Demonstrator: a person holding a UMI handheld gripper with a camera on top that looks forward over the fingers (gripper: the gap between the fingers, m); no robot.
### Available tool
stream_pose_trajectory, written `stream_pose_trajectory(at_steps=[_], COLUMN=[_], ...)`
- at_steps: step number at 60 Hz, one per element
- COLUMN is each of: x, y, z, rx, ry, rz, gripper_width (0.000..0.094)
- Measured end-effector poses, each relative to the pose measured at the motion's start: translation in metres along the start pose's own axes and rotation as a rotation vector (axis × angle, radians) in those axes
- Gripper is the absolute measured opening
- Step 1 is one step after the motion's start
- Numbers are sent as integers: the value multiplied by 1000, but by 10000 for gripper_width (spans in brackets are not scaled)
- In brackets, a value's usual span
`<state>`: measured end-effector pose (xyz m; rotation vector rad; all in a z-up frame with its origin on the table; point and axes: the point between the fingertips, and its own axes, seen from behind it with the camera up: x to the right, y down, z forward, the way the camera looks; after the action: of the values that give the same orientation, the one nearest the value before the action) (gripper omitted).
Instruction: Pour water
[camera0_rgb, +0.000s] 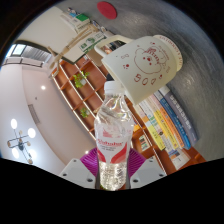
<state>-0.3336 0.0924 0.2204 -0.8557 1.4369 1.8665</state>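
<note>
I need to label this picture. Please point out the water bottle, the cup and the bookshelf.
water bottle (112, 140): gripper view, on its pink label, between the fingers.
cup (147, 62): gripper view, on its pale printed side wall.
bookshelf (82, 88): gripper view, on a wooden shelf behind the bottle.

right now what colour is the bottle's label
Pink-red with white lettering, on the clear bottle held in the gripper; gripper view.

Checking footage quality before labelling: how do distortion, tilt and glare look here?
Gripper view: strong fisheye bend, scene steeply tilted; ceiling lights glare; the bottle clamped in the gripper jaws stays sharp; the cup beyond it reads clearly.
</note>
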Motion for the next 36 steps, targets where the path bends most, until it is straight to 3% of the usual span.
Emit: stream_pose_trajectory(at_steps=[7, 14, 24, 36], x=[-2, 3, -14, -48], y=[5, 13, 18, -36], z=[-2, -5, -7, -13], rx=[-10, -31, -79, -48], ry=[3, 69, 144, 370], rz=[-43, -249, -762, -1688], gripper_width=[375, 376, 391, 390])
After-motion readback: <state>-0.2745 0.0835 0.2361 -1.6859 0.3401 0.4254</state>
